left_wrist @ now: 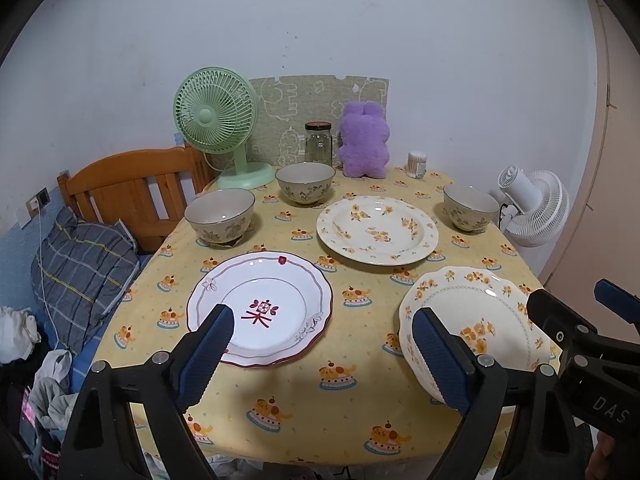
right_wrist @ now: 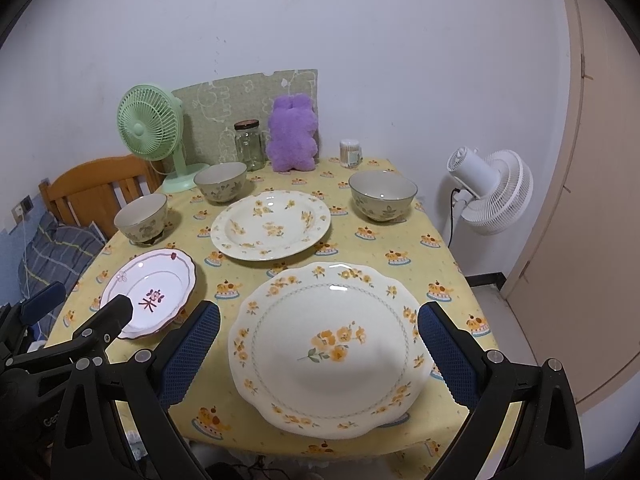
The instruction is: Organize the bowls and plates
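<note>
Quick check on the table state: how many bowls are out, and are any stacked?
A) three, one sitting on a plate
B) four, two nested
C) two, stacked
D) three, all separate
D: three floral bowls stand apart on the tablecloth, one at the left edge, one near the green fan and one on the right, none nested and none on a plate.

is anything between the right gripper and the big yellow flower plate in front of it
Nothing visible. The right gripper is open, and the scalloped yellow-flower plate lies flat on the tablecloth directly ahead, with no bowl or other dish in the path.
</note>
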Tool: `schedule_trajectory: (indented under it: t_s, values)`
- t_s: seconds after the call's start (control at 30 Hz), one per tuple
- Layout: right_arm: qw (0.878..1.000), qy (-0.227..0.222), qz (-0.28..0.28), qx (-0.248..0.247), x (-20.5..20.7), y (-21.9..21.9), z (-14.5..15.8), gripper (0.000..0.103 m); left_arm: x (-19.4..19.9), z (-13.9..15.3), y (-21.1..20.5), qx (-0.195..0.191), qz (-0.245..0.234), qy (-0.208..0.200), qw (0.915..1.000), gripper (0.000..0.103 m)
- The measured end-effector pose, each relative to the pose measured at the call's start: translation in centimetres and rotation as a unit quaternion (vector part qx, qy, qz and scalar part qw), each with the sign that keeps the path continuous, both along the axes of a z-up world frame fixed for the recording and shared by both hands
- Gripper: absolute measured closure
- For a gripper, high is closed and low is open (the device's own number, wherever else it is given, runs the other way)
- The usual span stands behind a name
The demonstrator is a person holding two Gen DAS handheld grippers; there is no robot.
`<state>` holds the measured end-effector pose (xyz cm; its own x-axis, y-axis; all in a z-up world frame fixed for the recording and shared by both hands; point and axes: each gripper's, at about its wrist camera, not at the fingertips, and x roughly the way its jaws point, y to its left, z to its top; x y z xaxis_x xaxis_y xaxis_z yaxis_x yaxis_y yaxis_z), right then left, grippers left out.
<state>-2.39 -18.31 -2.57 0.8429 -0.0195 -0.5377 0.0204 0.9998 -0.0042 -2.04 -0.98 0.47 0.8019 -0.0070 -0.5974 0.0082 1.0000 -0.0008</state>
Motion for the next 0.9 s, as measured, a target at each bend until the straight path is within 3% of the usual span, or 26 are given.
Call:
schedule_trajectory:
  t_s: [0.47,0.9]
  values:
    - [1.000,0.009,-0.017,0.003,0.5,-1.1,-0.7,0.003,0.7,-0.8,-1.1,0.004,-0.013,0.010,0.9999,0.012]
    - [0.995,0.067,-0.073,0.026,3.5,-4.9,-3.5,0.004,4.7,-4.1,-4.8,0.006,-0.052,0.067,0.9964,0.013]
